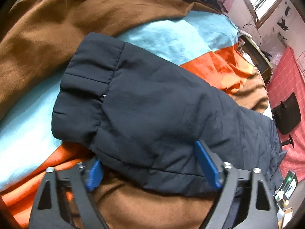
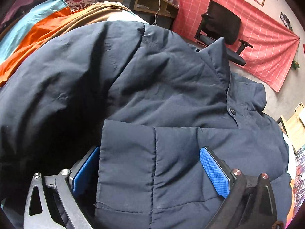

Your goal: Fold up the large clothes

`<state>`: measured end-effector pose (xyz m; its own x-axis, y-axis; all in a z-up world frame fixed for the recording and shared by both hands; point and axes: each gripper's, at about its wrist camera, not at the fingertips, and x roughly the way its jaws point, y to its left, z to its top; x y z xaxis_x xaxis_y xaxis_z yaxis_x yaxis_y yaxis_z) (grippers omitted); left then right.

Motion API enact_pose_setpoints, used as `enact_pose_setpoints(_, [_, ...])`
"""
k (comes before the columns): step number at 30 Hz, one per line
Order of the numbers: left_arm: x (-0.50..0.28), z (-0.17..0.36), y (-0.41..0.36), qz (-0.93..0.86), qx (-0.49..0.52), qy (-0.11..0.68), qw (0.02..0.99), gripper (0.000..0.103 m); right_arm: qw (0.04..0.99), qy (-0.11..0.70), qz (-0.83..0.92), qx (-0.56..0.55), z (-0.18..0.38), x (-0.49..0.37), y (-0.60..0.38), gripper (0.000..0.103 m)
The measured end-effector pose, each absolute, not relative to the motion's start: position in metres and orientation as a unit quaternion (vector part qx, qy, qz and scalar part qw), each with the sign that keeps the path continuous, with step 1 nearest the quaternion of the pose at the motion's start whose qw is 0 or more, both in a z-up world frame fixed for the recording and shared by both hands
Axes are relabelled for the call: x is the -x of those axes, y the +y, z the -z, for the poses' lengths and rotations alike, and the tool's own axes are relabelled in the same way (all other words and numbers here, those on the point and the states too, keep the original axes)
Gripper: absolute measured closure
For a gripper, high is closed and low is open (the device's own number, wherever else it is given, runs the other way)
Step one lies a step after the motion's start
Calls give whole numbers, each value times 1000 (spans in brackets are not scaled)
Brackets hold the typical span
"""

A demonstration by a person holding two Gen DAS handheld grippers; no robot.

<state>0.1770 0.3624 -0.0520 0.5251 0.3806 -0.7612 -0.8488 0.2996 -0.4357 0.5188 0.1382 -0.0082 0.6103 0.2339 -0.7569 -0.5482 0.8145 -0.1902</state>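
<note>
Navy padded fabric fills both wrist views: a dark jacket (image 2: 162,87) spread over a bed (image 1: 171,38) covered in orange, light-blue and brown cloth. Nearest the right camera, the right gripper (image 2: 150,168) has its blue-padded jaws standing apart, a stitched flap of the jacket lying between them; the left pad is half hidden behind the flap's edge, and whether either pad presses on the cloth cannot be made out. Beyond those jaws the jacket's body rises in creases to a collar and a snap placket, and its lower hem is cut off by the frame.

At the left gripper (image 1: 152,164), the jaws also stand apart with the sleeve (image 1: 133,99) lying across the gap; the left pad is blurred and partly under the fabric, and the grip cannot be confirmed. Ahead of the jaws the sleeve ends in a gathered cuff resting on the light-blue cloth. Farther off, an office chair (image 2: 223,26) stands before a red checked wall hanging (image 2: 266,43).
</note>
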Motion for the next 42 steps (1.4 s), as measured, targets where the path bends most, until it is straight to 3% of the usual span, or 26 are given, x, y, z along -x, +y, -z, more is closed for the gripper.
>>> enact_pose_setpoints(5, [-182, 46, 362, -407, 416, 257, 771, 71, 874, 380, -225, 203, 9, -517, 140, 0])
enact_pose_setpoints(8, [-182, 35, 357, -409, 391, 240, 789, 86, 874, 379, -226, 203, 9, -518, 138, 0])
enact_pose_setpoints(11, [-188, 21, 352, -401, 361, 225, 812, 93, 874, 379, -226, 203, 9, -518, 139, 0])
enact_pose_setpoints(15, [-199, -29, 338, -359, 294, 154, 872, 95, 873, 381, -243, 181, 1, -518, 131, 0])
enact_pose_setpoints(20, [-229, -104, 293, -272, 182, 71, 942, 95, 880, 352, -317, 40, -55, -516, 78, 0])
enact_pose_setpoints(27, [-301, -176, 185, -71, 79, 24, 994, 95, 894, 339, -293, 11, -103, -525, 4, 0])
enact_pose_setpoints(33, [-379, -165, 83, 89, 29, 108, 990, 96, 922, 311, -230, -27, -129, -529, -94, 0])
enact_pose_setpoints(42, [-462, -79, -20, 182, -5, 229, 956, 96, 927, 322, -172, -86, -130, -553, -227, 0])
